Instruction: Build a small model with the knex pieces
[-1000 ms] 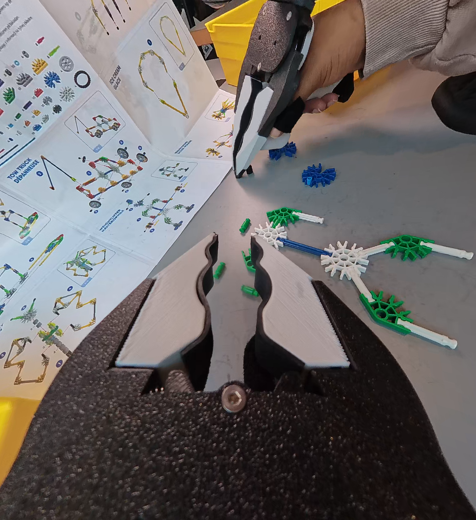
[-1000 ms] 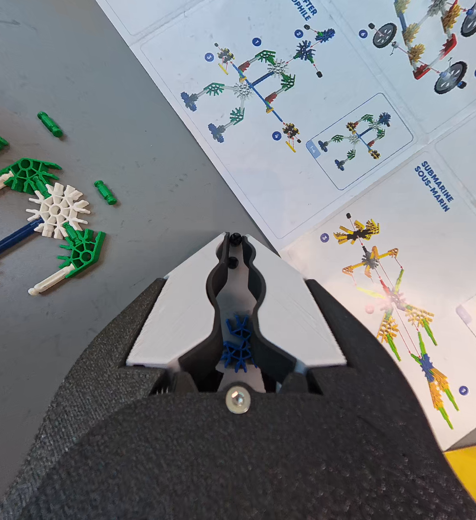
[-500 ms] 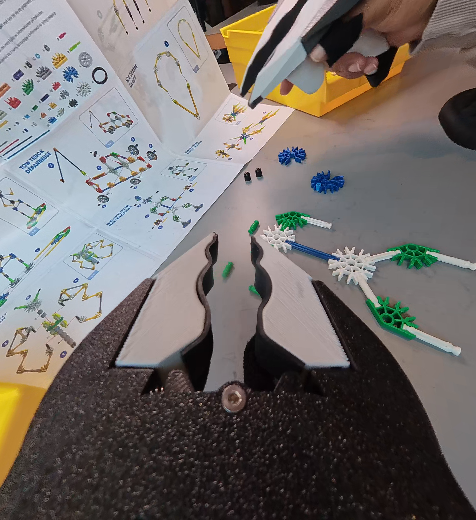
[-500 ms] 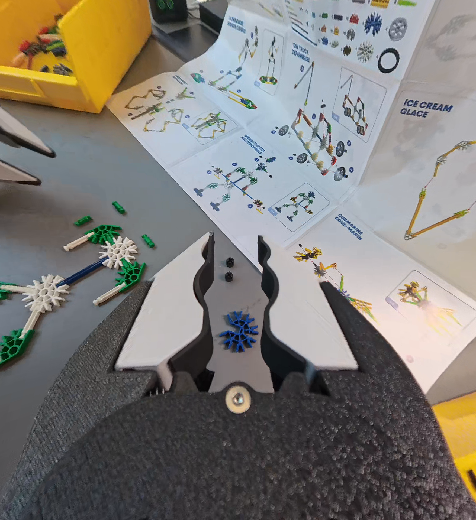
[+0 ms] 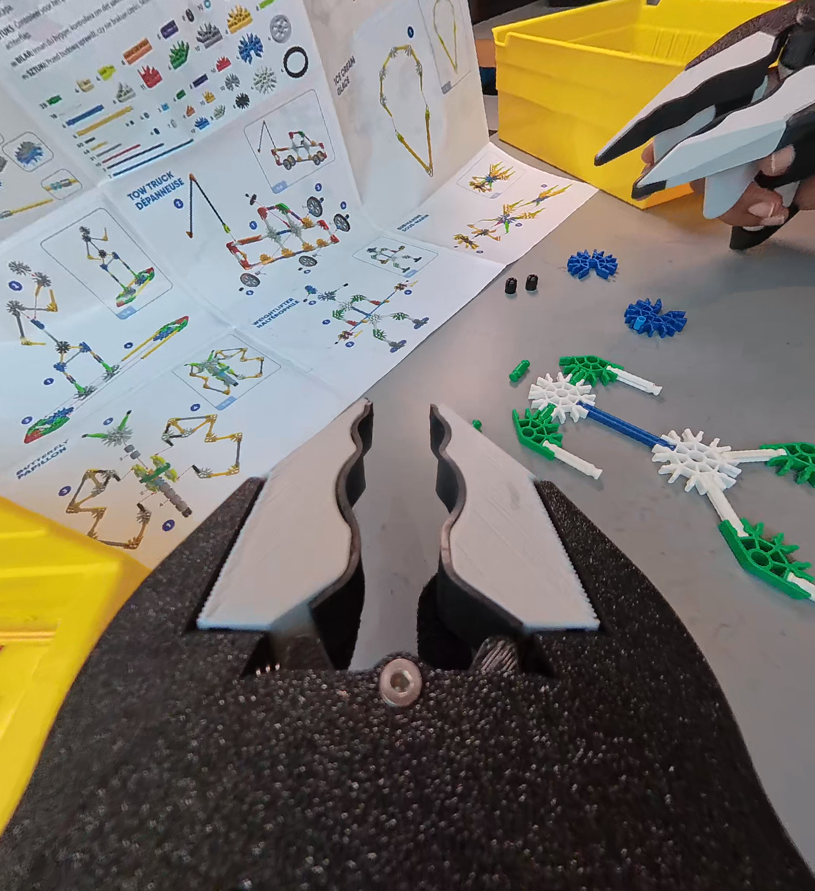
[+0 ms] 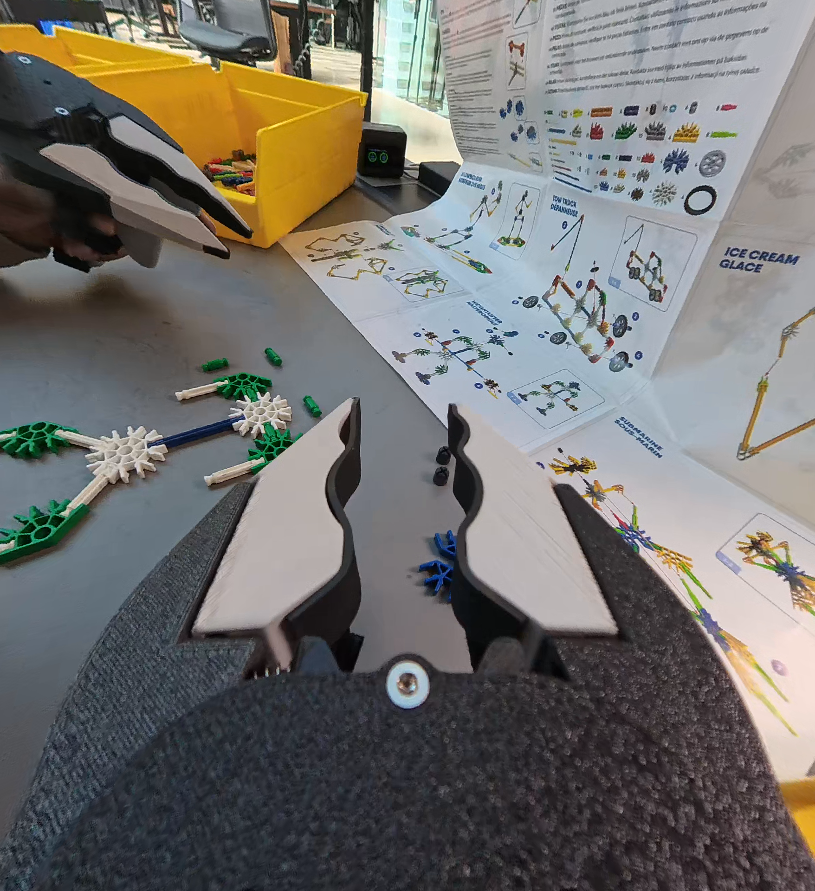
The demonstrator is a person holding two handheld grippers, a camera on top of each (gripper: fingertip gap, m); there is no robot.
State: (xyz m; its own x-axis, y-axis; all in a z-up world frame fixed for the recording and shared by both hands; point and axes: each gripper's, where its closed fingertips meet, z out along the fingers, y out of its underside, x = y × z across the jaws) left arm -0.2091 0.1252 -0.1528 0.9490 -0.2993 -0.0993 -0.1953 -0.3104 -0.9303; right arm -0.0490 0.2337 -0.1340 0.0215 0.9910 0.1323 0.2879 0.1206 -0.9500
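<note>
Here, at the left edge of the left wrist view, a yellow bin (image 5: 24,578) of rods borders the instruction sheet (image 5: 164,308), whose far part is propped upright (presumably for reading). At lower centre the left gripper (image 5: 400,424) hovers over bare table (image 5: 564,723), jaws apart and empty. Right of it lies the model (image 5: 685,453) of green and white connectors, with green pegs (image 5: 519,371), two black caps (image 5: 520,283) and blue connectors (image 5: 654,317) beyond. At upper right the right gripper (image 5: 622,176), jaws parted and empty, hangs before a second bin (image 5: 564,96); open table stays between both grippers.
</note>
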